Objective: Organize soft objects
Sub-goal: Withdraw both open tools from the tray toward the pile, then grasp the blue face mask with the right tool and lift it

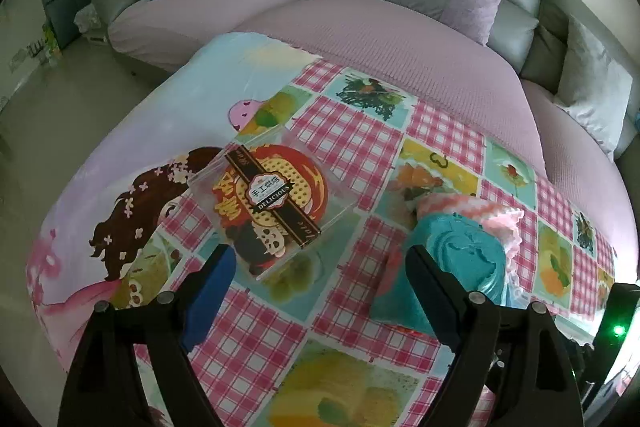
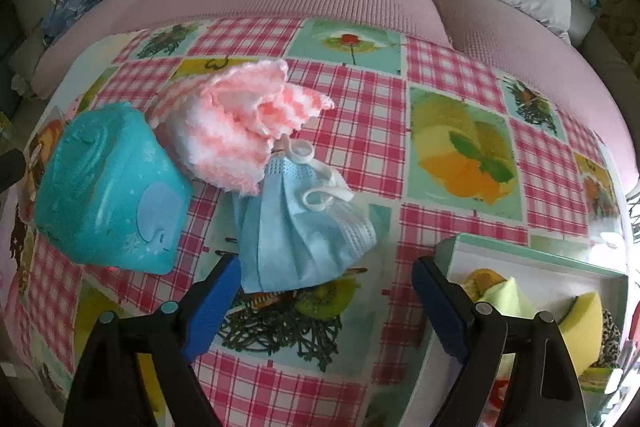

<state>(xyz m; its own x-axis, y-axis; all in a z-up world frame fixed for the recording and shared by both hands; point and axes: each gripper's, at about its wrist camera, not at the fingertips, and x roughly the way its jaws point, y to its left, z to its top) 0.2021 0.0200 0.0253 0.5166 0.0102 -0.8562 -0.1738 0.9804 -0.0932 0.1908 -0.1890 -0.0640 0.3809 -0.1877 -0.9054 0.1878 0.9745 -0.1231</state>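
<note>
Left tool (image 1: pixel 316 291) hanging spread, holding nothing, over counter (image 1: pixel 360 155); right tool (image 2: pixel 326 291) likewise. One blue face mask (image 2: pixel 296 243), one pink-white knitted cloth (image 2: pixel 240 131), one teal pouch (image 2: pixel 108 187) lying bunched together. One clear box (image 1: pixel 272 207) apart. White tray (image 2: pixel 532 267) getting cut off at edge, contents unclear.

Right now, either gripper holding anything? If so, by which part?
Nothing held. Left gripper is open over the tablecloth; right gripper is open, with the blue face mask just ahead, ungripped.
</note>
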